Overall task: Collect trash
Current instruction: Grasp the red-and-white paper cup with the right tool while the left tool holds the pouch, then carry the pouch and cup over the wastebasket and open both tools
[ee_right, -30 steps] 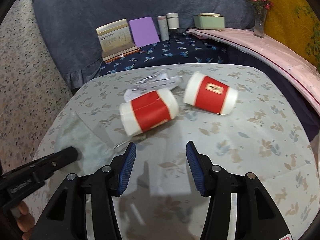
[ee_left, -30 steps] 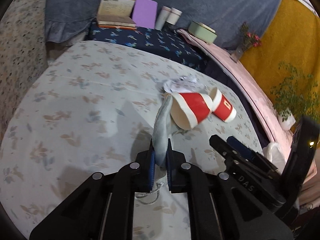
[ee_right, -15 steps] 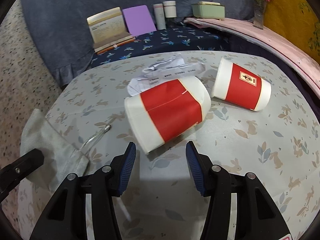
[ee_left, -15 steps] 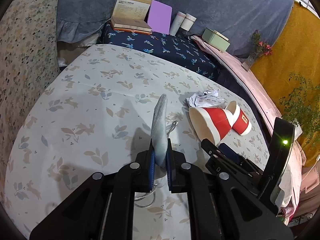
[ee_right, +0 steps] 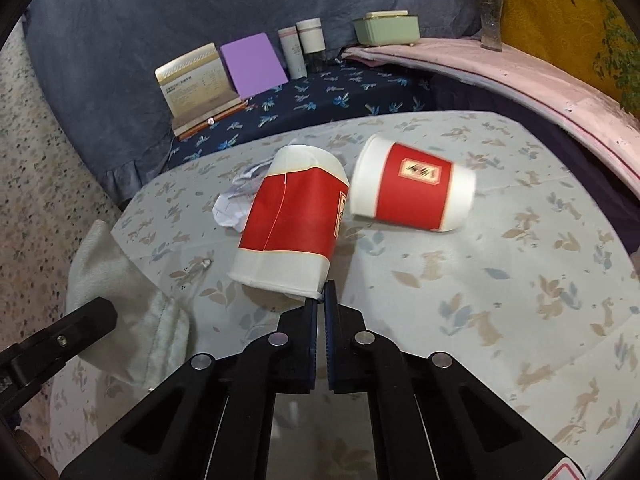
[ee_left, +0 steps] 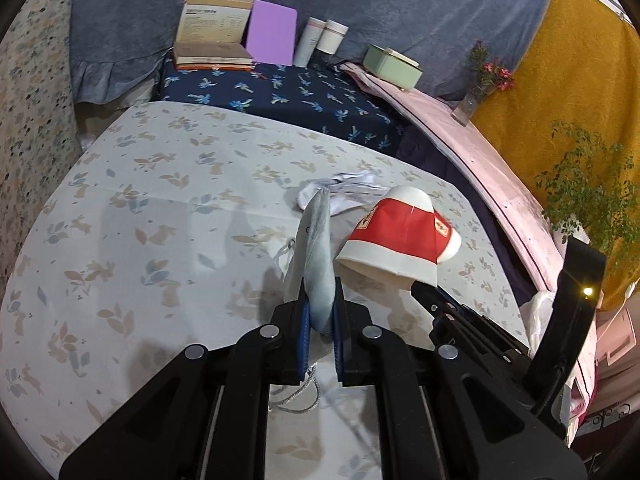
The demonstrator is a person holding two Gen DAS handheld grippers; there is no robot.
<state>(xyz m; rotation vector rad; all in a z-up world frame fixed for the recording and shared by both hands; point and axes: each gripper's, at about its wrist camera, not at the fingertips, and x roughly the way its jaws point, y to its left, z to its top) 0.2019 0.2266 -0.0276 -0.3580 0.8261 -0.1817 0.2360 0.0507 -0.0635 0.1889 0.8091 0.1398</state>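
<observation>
My left gripper [ee_left: 320, 312] is shut on the rim of a pale grey-green cloth bag [ee_left: 316, 256], held upright above the table; the bag also shows in the right wrist view [ee_right: 120, 288]. My right gripper [ee_right: 321, 300] is shut on the rim of a red and white paper cup [ee_right: 292, 224], tilted up off the table; it also shows in the left wrist view [ee_left: 396, 236]. A second red and white cup [ee_right: 416, 188] lies on its side just right of it. A crumpled white paper [ee_right: 236, 200] lies behind the held cup.
The table has a floral cloth [ee_right: 500, 280]. Behind it a dark blue shelf [ee_left: 280, 92] carries an open book [ee_left: 212, 32], a purple card [ee_left: 272, 32], two tubes [ee_left: 320, 44] and a green box [ee_left: 392, 68]. A vase [ee_left: 476, 96] and plant [ee_left: 584, 192] stand at right.
My right gripper moved forward and closed on the near cup's rim, tipping the cup up. My left gripper with the bag shifted closer to the cup.
</observation>
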